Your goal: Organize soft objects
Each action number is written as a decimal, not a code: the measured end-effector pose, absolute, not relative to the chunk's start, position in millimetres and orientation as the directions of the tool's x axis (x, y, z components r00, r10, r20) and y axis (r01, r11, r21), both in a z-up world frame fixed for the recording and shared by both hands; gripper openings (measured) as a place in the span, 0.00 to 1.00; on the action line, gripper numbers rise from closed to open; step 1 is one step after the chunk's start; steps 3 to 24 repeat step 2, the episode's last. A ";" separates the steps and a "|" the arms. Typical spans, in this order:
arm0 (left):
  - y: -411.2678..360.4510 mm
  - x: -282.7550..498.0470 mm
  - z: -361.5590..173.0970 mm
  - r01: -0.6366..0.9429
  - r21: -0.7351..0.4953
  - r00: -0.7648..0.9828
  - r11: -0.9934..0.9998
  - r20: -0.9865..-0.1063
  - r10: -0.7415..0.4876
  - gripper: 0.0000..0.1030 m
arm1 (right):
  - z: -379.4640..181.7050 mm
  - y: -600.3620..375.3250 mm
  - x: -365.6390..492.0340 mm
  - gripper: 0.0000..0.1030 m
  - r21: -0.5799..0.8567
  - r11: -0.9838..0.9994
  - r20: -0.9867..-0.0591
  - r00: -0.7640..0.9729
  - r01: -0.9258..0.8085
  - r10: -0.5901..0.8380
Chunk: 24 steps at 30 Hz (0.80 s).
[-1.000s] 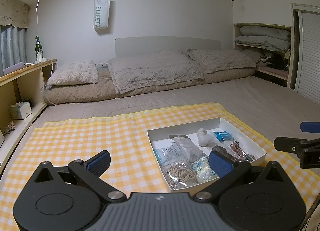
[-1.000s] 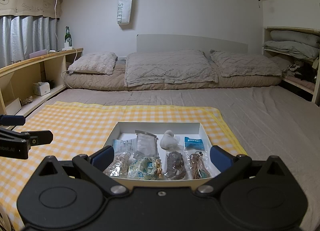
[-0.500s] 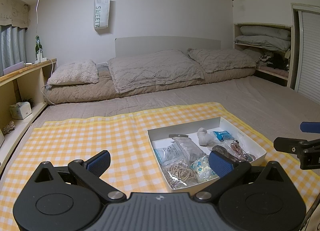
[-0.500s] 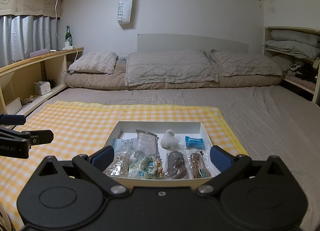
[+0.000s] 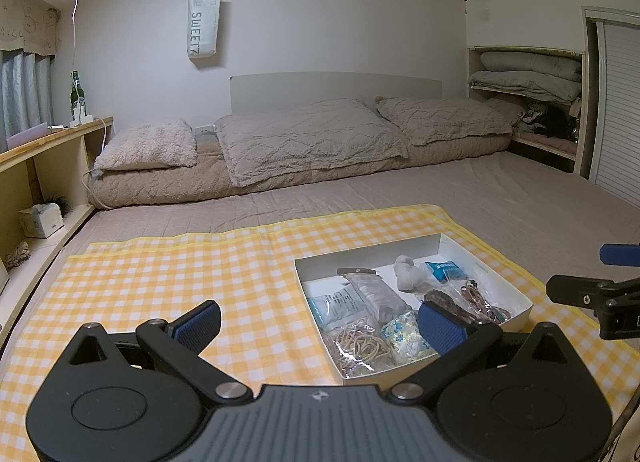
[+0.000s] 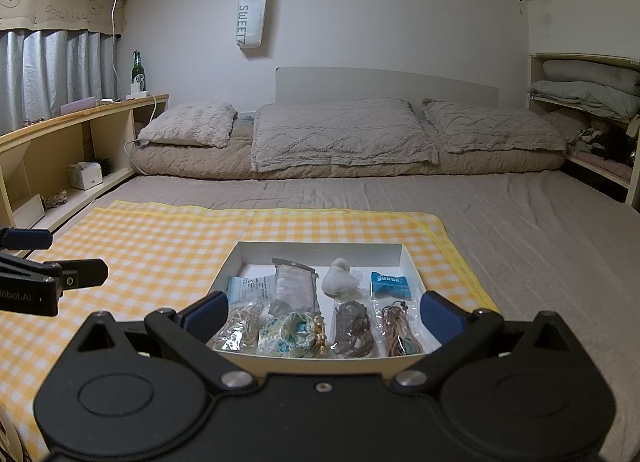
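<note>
White box: one shallow open box, lying on the yellow checked cloth spread over the bed.
Things in the box: eight counted from the right wrist view, in two rows of four.
Far row: a white printed sachet, a clear zip pouch, a small white plush, and a blue packet.
Near row: a bag of rubber bands, a floral scrunchie, a bag of dark cord, and a bag of brown cord.
Left gripper: one, its two blue-padded fingers spread wide with nothing between them, held above the cloth at the box's left near corner; one pad covers part of the near row.
Right gripper: one, also spread wide and empty, straddling the near edge of the box; its pads sit just outside the two near corners.
Pillows: three along the head of the bed, a fluffy one and two quilted ones.
Surroundings: one white tote bag hanging on the wall, one green bottle on the wooden side shelf, one tissue box in the shelf below it, and folded bedding stacked in the right alcove.
In the way: only the grippers' own bodies hide the nearest strip of cloth.
</note>
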<state>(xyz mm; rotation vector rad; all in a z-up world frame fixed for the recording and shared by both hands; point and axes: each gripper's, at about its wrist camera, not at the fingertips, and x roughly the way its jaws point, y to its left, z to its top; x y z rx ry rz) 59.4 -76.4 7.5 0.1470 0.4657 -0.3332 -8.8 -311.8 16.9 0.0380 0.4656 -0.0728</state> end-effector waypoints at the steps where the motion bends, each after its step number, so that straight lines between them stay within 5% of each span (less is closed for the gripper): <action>1: -76.5 59.6 7.6 0.347 0.062 0.841 0.936 -0.463 -0.281 1.00 | 17.0 -311.8 -8.7 1.00 0.020 0.997 -0.450 0.891 0.079 -0.062; 24: -76.2 59.5 6.7 0.345 0.061 0.841 0.936 -0.463 -0.280 1.00 | 16.8 -311.5 -8.9 1.00 0.020 0.997 -0.450 0.891 0.080 -0.062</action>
